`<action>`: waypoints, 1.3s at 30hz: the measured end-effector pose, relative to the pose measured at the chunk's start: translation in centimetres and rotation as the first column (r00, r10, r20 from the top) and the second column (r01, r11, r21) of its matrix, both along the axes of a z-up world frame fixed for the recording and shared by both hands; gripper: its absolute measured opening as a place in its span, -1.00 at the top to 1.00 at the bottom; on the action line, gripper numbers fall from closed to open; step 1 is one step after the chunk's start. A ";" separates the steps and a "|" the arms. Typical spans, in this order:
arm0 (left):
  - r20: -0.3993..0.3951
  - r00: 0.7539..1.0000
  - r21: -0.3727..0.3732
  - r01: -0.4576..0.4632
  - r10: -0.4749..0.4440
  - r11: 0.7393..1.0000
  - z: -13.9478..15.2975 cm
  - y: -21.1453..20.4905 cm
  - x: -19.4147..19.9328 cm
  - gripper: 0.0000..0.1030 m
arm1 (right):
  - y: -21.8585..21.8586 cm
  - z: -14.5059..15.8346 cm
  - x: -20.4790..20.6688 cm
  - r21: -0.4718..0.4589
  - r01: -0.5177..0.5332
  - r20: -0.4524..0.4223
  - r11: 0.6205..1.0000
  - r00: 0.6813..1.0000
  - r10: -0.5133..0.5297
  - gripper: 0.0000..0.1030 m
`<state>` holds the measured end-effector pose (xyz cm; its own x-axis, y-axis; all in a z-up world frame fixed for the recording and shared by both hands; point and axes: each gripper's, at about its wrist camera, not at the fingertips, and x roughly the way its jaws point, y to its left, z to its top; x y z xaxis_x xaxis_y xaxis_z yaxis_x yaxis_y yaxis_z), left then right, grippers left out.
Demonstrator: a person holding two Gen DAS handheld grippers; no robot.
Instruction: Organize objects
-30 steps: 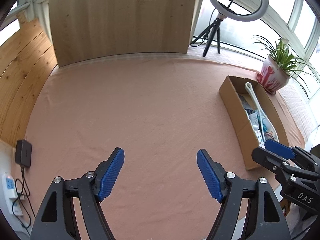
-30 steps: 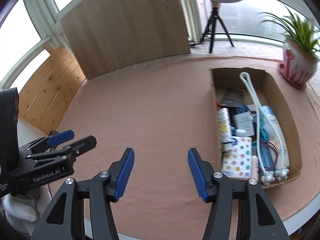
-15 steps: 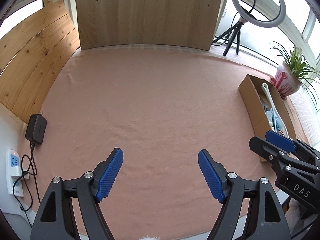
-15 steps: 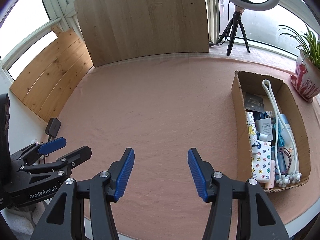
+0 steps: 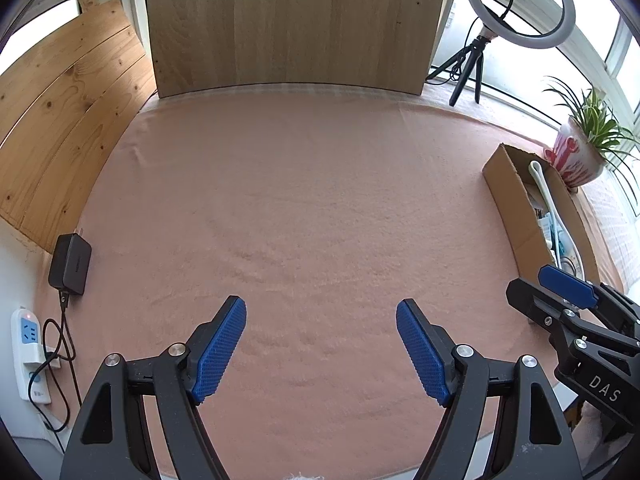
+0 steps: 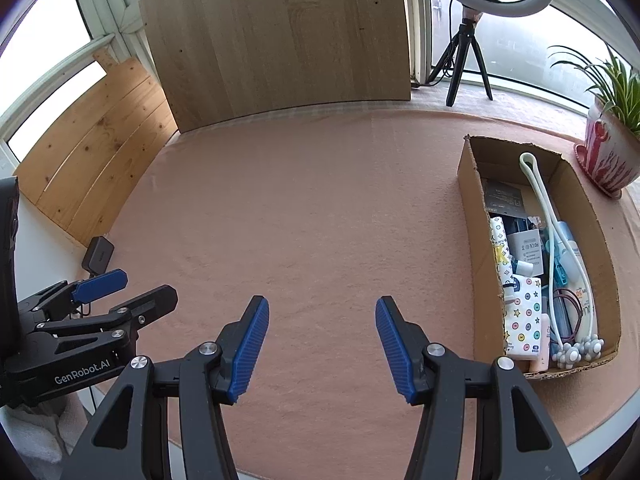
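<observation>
Pink cloth [image 5: 312,208] covers the table in the left wrist view, with a wooden board [image 5: 288,24] standing upright at its far edge. The left gripper [image 5: 321,342] hangs above the near part of the cloth, its blue fingers spread wide with nothing between them. To the right of it, the cardboard box [image 5: 516,208] lies on the cloth, seen from its long side wall, with a white looped strap [image 5: 548,196] showing over the rim. Beyond the box stands a potted plant [image 5: 580,148], and a ring light [image 5: 520,4] on a tripod stands further back. The right gripper [image 5: 560,292] shows just in front of the box's near end.

Seen from the right wrist view, the same cloth [image 6: 320,208] spreads out, and the right gripper [image 6: 319,346] is held over its near edge, fingers wide apart and empty. The cardboard box [image 6: 472,208] lies to the right of it, packed with small items: a dotted white packet [image 6: 524,320], the strap [image 6: 544,208], tubes and cartons. The left gripper [image 6: 120,292] shows far left of the box, parted too.
</observation>
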<state>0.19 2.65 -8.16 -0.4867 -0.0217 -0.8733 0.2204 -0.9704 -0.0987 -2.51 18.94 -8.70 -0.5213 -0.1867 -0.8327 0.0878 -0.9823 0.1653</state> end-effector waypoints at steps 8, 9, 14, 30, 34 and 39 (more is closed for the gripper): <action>-0.005 1.000 -0.006 0.009 -0.009 1.000 0.0 0.2 -0.3 -0.57 | 0.1 0.0 -0.1 0.012 0.012 -0.005 1.000 1.000 -0.012 -0.01; -0.005 1.000 -0.008 0.008 -0.009 1.000 0.0 0.1 -0.3 -0.57 | 0.1 -0.1 -0.1 0.016 0.014 -0.006 1.000 1.000 -0.014 -0.01; -0.003 1.000 -0.011 0.004 -0.004 1.000 0.0 0.0 -0.6 -0.57 | 0.3 -0.3 -0.3 0.015 0.013 0.001 1.000 1.000 -0.013 -0.01; 0.002 1.000 -0.008 -0.005 0.005 1.000 -0.3 -0.1 -0.6 -0.57 | 0.2 -0.7 -0.7 0.016 0.015 0.016 1.000 1.000 -0.015 -0.01; 0.003 1.000 -0.009 -0.002 0.003 1.000 -0.3 -0.2 -0.6 -0.57 | 0.2 -0.7 -0.7 0.014 0.014 0.018 1.000 1.000 -0.015 -0.01; 0.004 1.000 -0.006 -0.004 0.004 1.000 -0.3 -0.2 -0.6 -0.57 | 0.3 -0.9 -0.8 0.015 0.014 0.022 1.000 1.000 -0.014 -0.01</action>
<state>-0.44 2.43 -8.45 -0.4831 -0.0289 -0.8751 0.2244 -0.9702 -0.0918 -3.30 19.25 -9.56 -0.5050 -0.1670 -0.8468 0.0703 -0.9858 0.1524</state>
